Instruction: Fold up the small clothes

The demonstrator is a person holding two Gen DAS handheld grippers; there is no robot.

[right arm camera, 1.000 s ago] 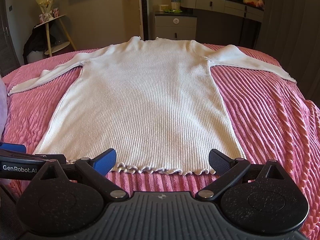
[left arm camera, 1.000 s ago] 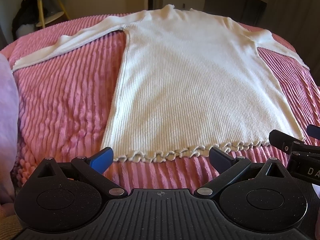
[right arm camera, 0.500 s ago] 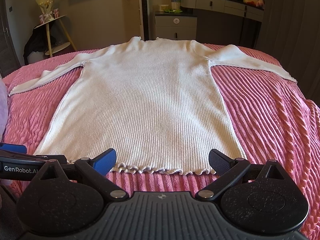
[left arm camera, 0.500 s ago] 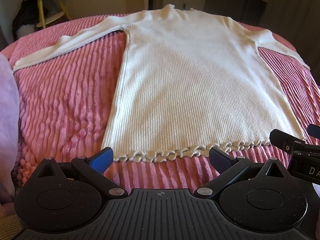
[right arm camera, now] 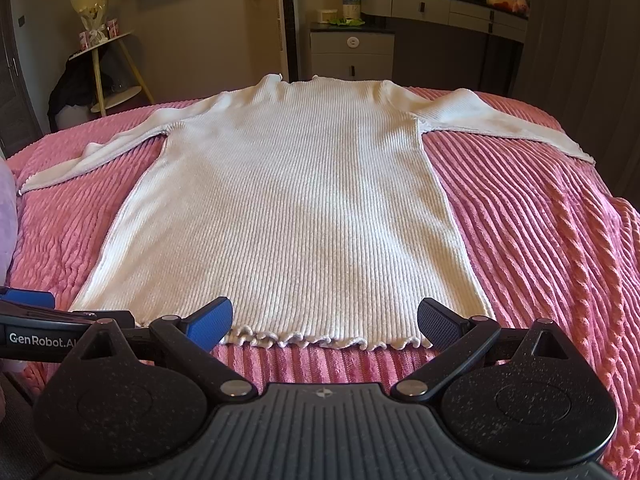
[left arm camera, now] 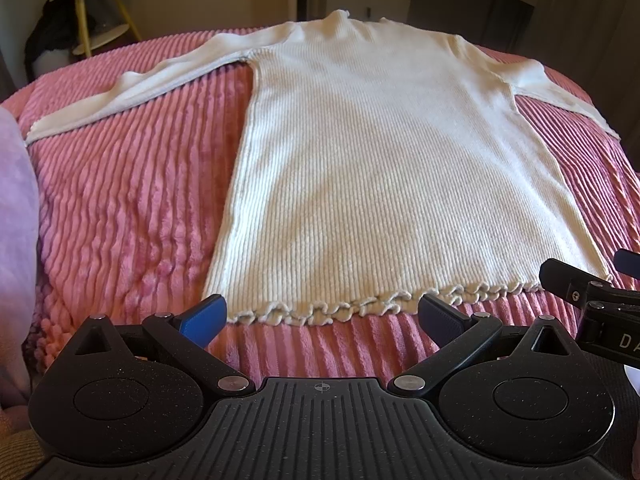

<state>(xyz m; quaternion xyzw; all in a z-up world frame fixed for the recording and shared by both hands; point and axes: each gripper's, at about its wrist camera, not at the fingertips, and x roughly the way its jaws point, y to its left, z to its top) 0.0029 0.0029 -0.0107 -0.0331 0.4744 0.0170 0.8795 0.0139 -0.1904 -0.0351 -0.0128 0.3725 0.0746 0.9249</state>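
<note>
We see a cream ribbed knit long-sleeved top (left arm camera: 400,168) lying flat and face-up on a bed covered with a pink ribbed plush blanket (left arm camera: 132,208). Its frilled hem (left arm camera: 360,304) runs along the near edge of the bed, its collar reaches toward the far edge, and both sleeves are spread out toward the left and right sides of the blanket.

Our left gripper (left arm camera: 322,316) hovers just short of the hem, its jaws spread wide with nothing between them. The hem lies straight ahead of the gap between the blue-padded fingers (left arm camera: 204,316), and the left finger sits near the garment's near-left corner. From this view the fingers seem clear of the cloth, though we cannot be sure they are not brushing the blanket.

Our right gripper (right arm camera: 324,320) is likewise released, jaws wide apart and holding nothing. In its own view the hem (right arm camera: 320,340) lies just in front of the fingers (right arm camera: 440,322), and the right finger is close to the garment's near-right corner (right arm camera: 484,312). Each gripper shows at the edge of the other's view, so the two stand side by side along the near edge of the bed.

At the left edge of the blanket a pale lilac cloth (left arm camera: 16,240) rests. Beyond the far edge stand a grey cabinet (right arm camera: 352,54) and a small round side table with yellow legs (right arm camera: 108,76).
</note>
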